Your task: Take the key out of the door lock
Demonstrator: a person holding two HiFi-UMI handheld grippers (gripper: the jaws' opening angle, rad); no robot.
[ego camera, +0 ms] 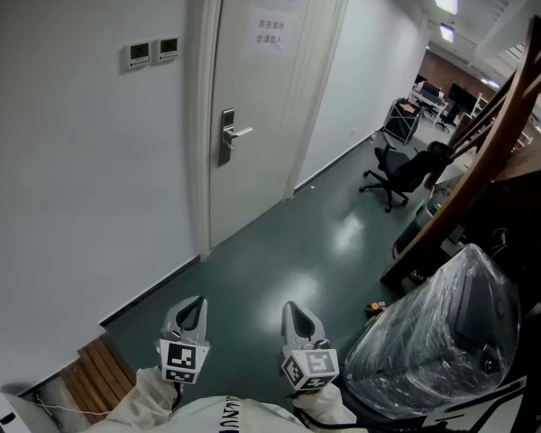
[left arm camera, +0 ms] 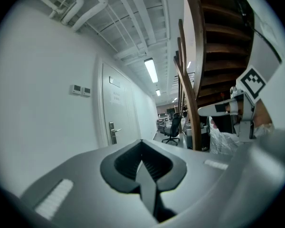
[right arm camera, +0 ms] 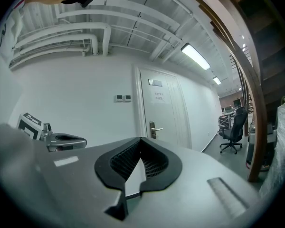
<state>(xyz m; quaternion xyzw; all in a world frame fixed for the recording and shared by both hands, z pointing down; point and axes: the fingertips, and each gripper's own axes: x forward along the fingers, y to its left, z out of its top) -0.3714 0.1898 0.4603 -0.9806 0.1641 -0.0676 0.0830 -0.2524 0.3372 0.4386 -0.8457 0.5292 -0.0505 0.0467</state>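
Observation:
A white door [ego camera: 257,97] stands shut across the corridor, with a metal lock plate and lever handle [ego camera: 227,136] on its left side. The key is too small to make out at this distance. My left gripper [ego camera: 195,307] and right gripper [ego camera: 292,309] hang low and side by side, far short of the door, both shut and empty. In the left gripper view the shut jaws of the left gripper [left arm camera: 142,161] point towards the lock plate [left arm camera: 113,132]. From the right gripper [right arm camera: 141,156], the lock plate [right arm camera: 153,128] lies just above the jaws.
Two wall control panels [ego camera: 151,53] sit left of the door. A black office chair [ego camera: 393,174] stands down the corridor. A plastic-wrapped bulky object [ego camera: 442,332] and dark wooden stair beams [ego camera: 487,152] crowd the right. Wooden slats [ego camera: 95,373] lie at the lower left.

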